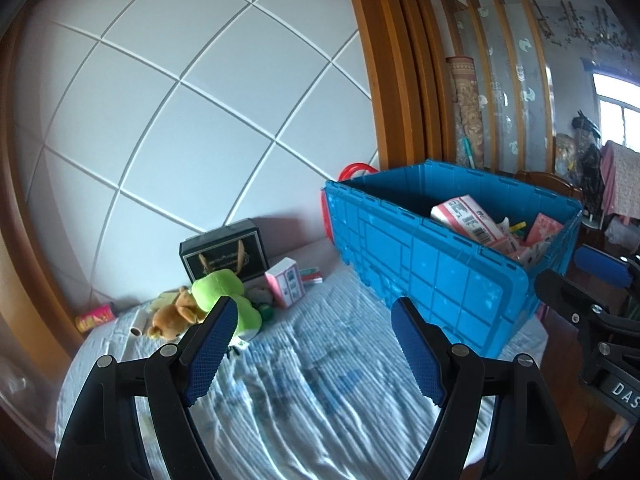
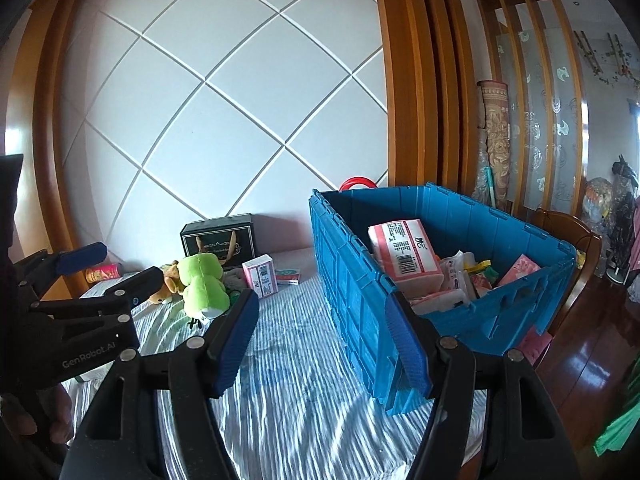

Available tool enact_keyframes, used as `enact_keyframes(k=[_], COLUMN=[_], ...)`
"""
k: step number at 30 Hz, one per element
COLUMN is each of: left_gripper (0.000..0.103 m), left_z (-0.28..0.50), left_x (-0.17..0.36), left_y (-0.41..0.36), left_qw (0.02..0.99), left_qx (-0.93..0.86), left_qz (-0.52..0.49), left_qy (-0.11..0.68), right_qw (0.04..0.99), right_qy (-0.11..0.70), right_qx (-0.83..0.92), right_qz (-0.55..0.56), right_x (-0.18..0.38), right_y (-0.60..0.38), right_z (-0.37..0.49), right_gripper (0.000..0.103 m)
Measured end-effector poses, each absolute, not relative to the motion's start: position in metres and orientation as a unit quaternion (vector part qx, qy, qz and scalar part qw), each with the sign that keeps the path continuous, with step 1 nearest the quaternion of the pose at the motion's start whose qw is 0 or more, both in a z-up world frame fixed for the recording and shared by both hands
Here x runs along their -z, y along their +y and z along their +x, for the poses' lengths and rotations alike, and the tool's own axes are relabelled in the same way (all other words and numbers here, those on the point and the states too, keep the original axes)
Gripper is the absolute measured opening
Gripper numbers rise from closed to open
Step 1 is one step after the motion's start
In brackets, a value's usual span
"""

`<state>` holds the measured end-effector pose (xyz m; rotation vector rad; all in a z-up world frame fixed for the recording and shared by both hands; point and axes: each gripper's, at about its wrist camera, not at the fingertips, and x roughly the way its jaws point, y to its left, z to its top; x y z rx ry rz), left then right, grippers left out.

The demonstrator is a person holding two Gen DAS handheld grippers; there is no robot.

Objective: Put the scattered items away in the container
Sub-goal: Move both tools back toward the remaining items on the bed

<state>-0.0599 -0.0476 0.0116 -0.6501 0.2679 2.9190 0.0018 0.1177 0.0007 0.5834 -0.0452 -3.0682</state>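
The ribbed bed [image 2: 304, 392] is carrying a blue plastic crate [image 2: 352, 304] lying at its right. Only the right view is showing the crate's pink pack [image 2: 404, 256] fully. A soft green plush [image 1: 224, 288] is sitting at the headboard. Both the left tool [image 1: 312, 344] and right tool [image 2: 324, 340] are hanging spread, empty.

Ribbed blue plastic crate [image 2: 356, 308] on wrinkled cloth bedcover [image 2: 296, 392], beside glossy wood floor [image 2: 592, 344].

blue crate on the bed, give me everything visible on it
The blue crate looks like ribbed hard plastic, rectangular, open-topped, upright on the striped bedding, right of the plush toys. It holds a pink tissue pack and other packets, filling it partway. A red ring shows behind its far corner. Neither gripper touches it.
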Motion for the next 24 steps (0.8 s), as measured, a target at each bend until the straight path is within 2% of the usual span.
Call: enact_keyframes(k=[24], left_gripper=[0.080], left_z=[-0.048], left_x=[0.005], left_y=[-0.011], left_qw=[0.037], left_qx=[-0.971], left_qz=[-0.225], left_qy=[0.078], right_qw=[0.060], right_qy=[0.011], right_qx=[0.978], right_qz=[0.199], right_x=[0.012], right_y=[0.152], right_z=[0.010], right_gripper=[0.065])
